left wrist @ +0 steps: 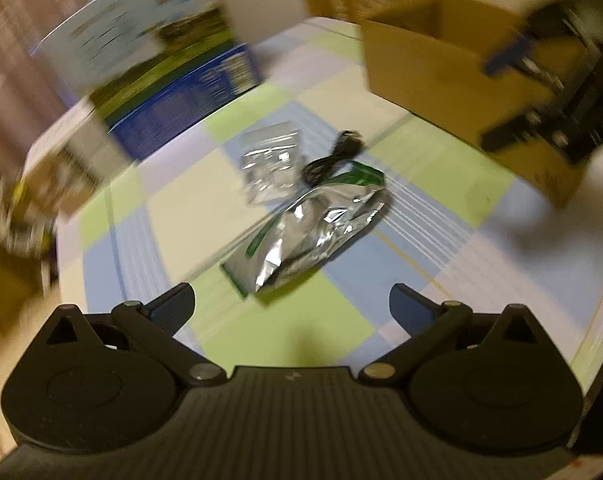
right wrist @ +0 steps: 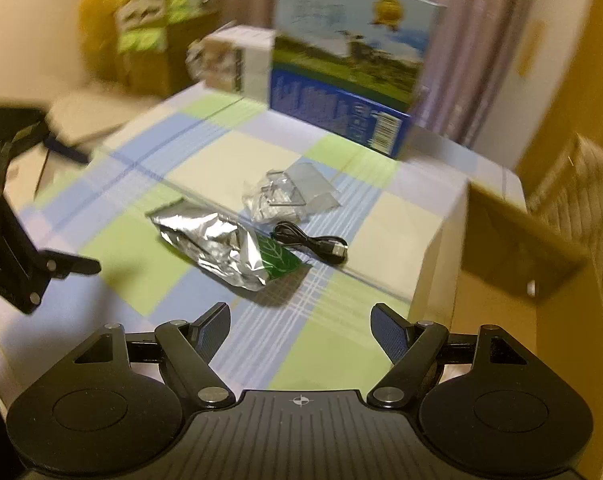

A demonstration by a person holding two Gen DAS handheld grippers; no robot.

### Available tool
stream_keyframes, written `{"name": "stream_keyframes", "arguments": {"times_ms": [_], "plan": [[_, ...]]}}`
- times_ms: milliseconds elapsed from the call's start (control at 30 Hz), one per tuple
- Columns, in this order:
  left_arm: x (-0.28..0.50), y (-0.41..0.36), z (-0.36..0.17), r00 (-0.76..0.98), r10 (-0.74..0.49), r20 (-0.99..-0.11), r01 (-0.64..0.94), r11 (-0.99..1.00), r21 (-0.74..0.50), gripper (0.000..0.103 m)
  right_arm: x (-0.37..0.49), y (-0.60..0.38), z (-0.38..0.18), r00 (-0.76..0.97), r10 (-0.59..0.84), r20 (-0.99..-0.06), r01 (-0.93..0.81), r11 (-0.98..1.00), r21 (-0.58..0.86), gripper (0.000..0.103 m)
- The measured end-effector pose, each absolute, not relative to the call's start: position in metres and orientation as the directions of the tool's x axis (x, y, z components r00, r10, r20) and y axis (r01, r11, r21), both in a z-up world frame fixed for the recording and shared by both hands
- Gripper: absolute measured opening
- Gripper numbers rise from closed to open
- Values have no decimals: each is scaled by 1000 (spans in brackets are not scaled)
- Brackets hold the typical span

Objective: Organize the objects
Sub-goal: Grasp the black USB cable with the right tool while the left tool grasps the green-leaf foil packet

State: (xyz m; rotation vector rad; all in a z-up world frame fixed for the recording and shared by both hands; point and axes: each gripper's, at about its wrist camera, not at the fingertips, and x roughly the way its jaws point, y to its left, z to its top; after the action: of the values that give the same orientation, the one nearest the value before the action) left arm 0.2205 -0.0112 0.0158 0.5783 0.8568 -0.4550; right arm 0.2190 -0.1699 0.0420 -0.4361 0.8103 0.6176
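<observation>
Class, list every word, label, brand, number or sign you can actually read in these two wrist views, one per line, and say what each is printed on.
No text can be read in either view.
Blue and white box: print, a gold seal and a barcode, all too blurred to read.
Small white carton: markings blurred.
Silver and green foil pouch: a leaf graphic, no legible words.
Clear plastic bag: nothing legible.

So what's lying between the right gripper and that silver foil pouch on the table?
Nothing: in the right wrist view only bare checked tablecloth separates the open right gripper from the foil pouch.
</observation>
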Motion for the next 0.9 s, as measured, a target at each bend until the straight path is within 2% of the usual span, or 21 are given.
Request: {"name": "stream_keyframes", "arguments": {"times_ms": [233, 400, 667, 800, 900], "plan": [[254, -31, -18, 541, -202, -816, 751, 553, 361, 98, 249, -151, 14, 473, 333, -816, -807, 535, -250, 75], [284, -39, -48, 502, -195, -843, 799, 479, 365, 91, 273, -141, -7, 439, 310, -843, -855, 431, -287, 75], [309, -53, -75, 442, -205, -873, 857, 386, 343, 87, 303, -127, -32, 418, 261, -870, -892, 302, -337, 74], [317, -58, -83, 426, -203, -882, 866, 372, 333, 76, 310, -121, -38, 415, 243, -877, -899, 260, -353, 74], [322, -59, -88, 419, -196, -886, 871, 362, 332, 75, 318, -120, -43, 408, 239, -881, -902, 251, -350, 74]]}}
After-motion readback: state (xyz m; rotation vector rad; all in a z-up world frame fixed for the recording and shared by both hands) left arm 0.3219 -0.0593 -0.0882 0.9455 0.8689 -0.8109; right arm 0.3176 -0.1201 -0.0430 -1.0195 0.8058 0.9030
